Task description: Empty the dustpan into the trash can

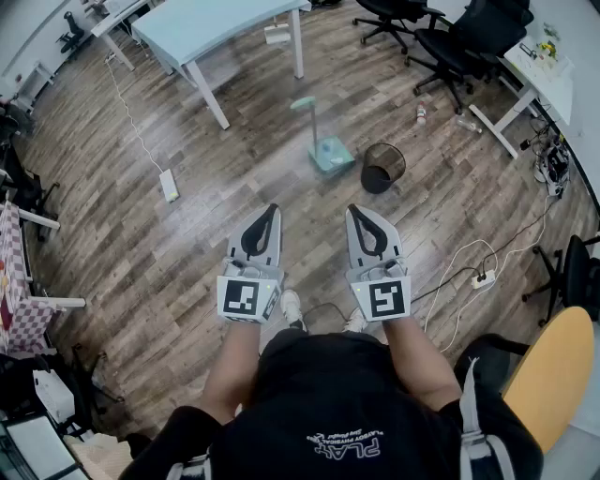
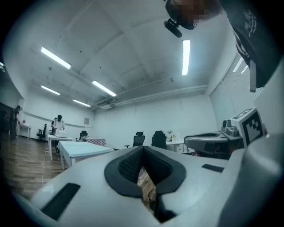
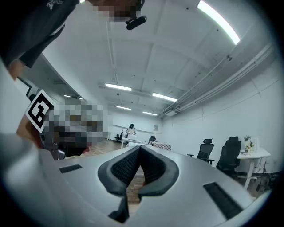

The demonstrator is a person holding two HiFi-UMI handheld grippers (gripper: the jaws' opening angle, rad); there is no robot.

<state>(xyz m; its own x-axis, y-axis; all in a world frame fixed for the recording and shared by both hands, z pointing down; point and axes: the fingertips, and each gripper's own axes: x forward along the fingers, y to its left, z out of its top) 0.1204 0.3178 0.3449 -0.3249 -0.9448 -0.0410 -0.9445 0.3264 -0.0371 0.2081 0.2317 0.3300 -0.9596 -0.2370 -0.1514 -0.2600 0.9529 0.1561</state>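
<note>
In the head view a pale green dustpan stands on the wood floor with its long handle upright. A black mesh trash can sits just to its right, close beside it. Both grippers are held side by side in front of the person, well short of the dustpan. My left gripper is shut with nothing in it, and its tips meet in the left gripper view. My right gripper is likewise shut and empty, as its own view shows. Neither gripper view shows the dustpan or the can.
A light blue table stands at the back, with a power strip and its cable on the floor to the left. Black office chairs and loose bottles lie at the back right. A yellow chair is near right.
</note>
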